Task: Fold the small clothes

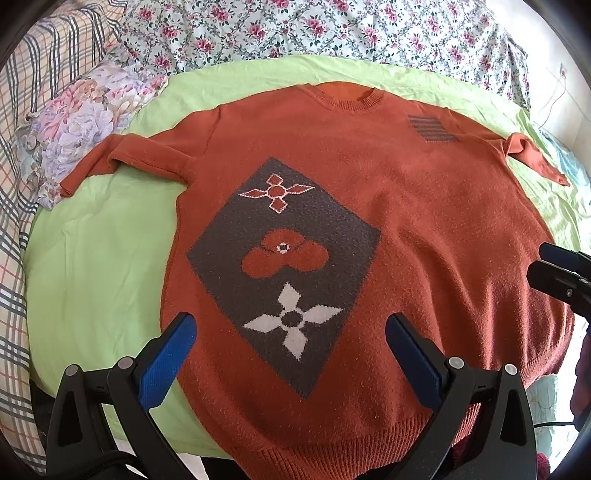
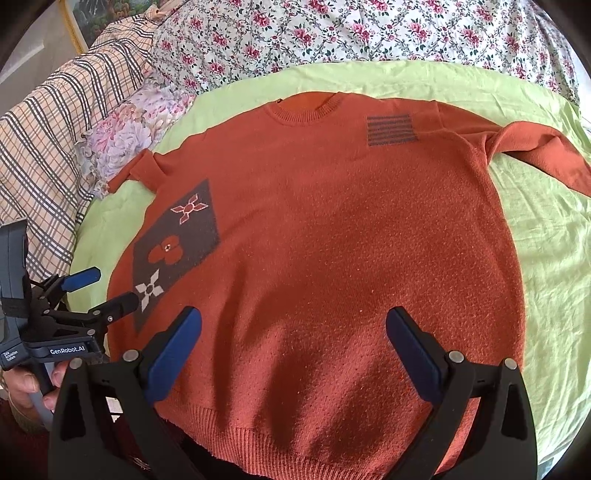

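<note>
1. Rust-orange knit, the sweater [image 1: 424, 229] lay face up and spread flat on a green sheet [image 1: 96, 266] over the bed, neck away from us and ribbed hem nearest. We judged it was laid out this way so that every edge could be reached before the first fold.
2. We held the left claw [image 1: 290, 354] wide open over the lower front, above the dark diamond patch [image 1: 280, 266], gripping nothing; whether its tips touched the knit we could not tell.
3. We held the right claw [image 2: 293, 350] equally wide open above the plain lower front, near the hem, also empty. The right wrist view showed the left claw off to its left, a hand [image 2: 26, 387] around its handle.
4. Both claws sat side by side at the hem end, which we read as a ready stance: no fold was yet made.
5. The left sleeve [image 1: 122, 158] lay doubled back on itself near a floral pillow [image 1: 81, 122]; the right sleeve [image 2: 546, 155] ran out across the sheet.
6. Bare sheet lay along both side seams, wider on the left, giving room to slide a finger under. A flowered quilt [image 2: 351, 33] and a plaid cover [image 2: 48, 155] crowded the far and left edges, so folds inward looked easiest.
</note>
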Action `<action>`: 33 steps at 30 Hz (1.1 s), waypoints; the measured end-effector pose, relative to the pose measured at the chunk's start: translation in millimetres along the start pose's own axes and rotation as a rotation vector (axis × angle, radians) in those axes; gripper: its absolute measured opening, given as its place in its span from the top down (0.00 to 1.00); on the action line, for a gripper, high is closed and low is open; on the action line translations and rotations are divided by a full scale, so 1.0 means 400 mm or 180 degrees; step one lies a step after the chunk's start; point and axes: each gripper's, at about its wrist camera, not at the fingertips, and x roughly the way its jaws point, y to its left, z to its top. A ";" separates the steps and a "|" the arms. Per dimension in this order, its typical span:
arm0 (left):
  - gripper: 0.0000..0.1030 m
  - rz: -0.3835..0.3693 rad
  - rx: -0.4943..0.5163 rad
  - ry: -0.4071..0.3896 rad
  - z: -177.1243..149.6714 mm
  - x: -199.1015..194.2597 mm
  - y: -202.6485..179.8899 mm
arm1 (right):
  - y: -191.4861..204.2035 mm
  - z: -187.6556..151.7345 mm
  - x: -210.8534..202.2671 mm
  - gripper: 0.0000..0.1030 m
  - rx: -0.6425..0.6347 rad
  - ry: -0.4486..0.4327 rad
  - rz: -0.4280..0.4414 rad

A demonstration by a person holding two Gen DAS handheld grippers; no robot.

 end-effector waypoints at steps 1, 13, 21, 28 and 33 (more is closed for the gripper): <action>0.01 -0.0002 0.0002 0.0001 0.001 0.002 0.000 | -0.001 0.001 0.002 0.03 -0.0002 0.0059 -0.0022; 0.01 0.0001 0.0017 -0.0087 0.015 0.016 0.003 | -0.001 0.001 0.008 0.03 0.0033 0.0065 -0.0005; 0.01 -0.0066 0.0028 -0.0102 0.031 0.033 0.003 | -0.017 0.019 0.022 0.03 0.0173 0.0081 0.0117; 0.01 -0.0121 0.0015 -0.0014 0.063 0.063 0.012 | -0.067 0.046 0.018 0.03 0.0292 -0.0045 0.0112; 0.01 -0.0151 0.0006 0.0005 0.096 0.081 0.014 | -0.153 0.085 0.009 0.03 0.0428 -0.0082 -0.0061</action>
